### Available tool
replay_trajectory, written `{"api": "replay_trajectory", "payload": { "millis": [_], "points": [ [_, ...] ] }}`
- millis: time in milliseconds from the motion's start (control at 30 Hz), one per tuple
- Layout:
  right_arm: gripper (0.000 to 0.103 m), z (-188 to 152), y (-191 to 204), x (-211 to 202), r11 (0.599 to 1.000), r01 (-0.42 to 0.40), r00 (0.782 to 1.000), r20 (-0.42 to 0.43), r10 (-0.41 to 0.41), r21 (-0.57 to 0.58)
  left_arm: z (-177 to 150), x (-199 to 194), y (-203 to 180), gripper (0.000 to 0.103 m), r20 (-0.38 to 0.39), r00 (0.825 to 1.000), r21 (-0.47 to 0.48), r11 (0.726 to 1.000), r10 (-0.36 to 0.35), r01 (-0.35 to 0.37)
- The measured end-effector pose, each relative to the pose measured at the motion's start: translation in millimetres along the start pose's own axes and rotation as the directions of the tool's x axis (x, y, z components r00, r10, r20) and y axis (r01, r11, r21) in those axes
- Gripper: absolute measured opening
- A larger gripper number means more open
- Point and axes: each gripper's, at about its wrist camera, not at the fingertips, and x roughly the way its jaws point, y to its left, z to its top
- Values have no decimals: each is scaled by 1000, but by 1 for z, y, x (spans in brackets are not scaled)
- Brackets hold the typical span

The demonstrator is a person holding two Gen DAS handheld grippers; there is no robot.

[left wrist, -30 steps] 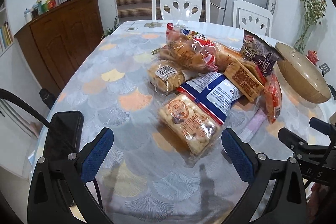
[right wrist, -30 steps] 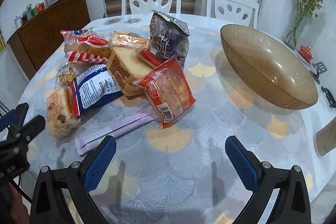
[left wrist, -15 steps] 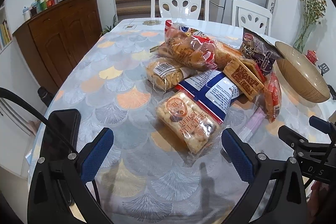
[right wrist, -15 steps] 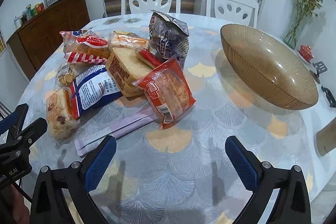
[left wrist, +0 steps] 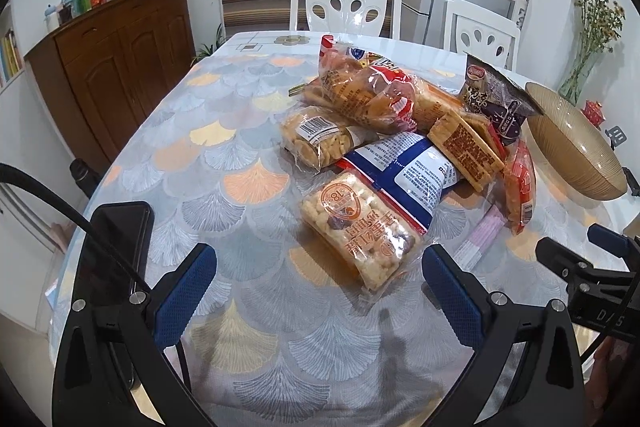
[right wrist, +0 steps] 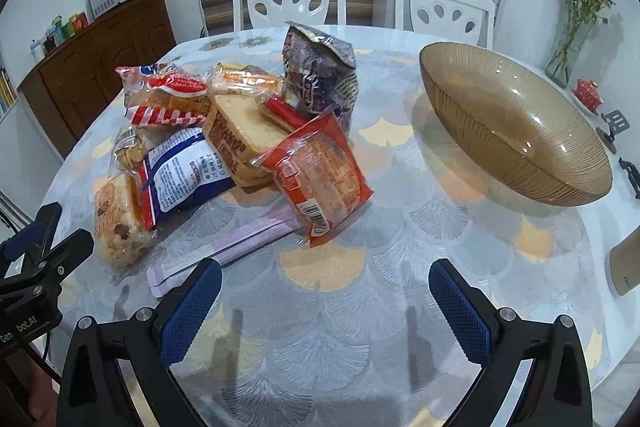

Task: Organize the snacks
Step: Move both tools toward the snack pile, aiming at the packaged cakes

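Hovering over tabletop (right wrist: 400,251), both tools spread wide, empty: left tool (left wrist: 320,291), right tool (right wrist: 324,301). Snacks (right wrist: 240,147) piled beside bowl (right wrist: 516,131).

A table (right wrist: 420,227) under a fan-patterned cloth bears a heap of snack packets (right wrist: 240,143). Beside the heap sits a ribbed amber bowl (right wrist: 516,123). A dark phone (left wrist: 116,251) lies at the left edge.
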Motion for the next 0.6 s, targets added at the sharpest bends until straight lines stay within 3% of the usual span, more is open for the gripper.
{"api": "replay_trajectory", "payload": {
  "millis": [133,267,367,600],
  "points": [
    [103,3,-5,1,1000,12,1000,0,-12,-9,2,1,1,102,-6,1000,-8,1000,-15,15],
    [103,9,0,1,984,102,995,36,-98,-144,12,6,-2,102,-16,998,6,998,-57,57],
    [103,17,0,0,976,58,998,42,-50,-211,21,11,-6,102,-33,996,6,996,-86,86],
    [103,24,-8,12,974,-31,1000,-5,31,-226,22,23,-7,102,-64,992,-38,993,-113,111]
  ]
}}
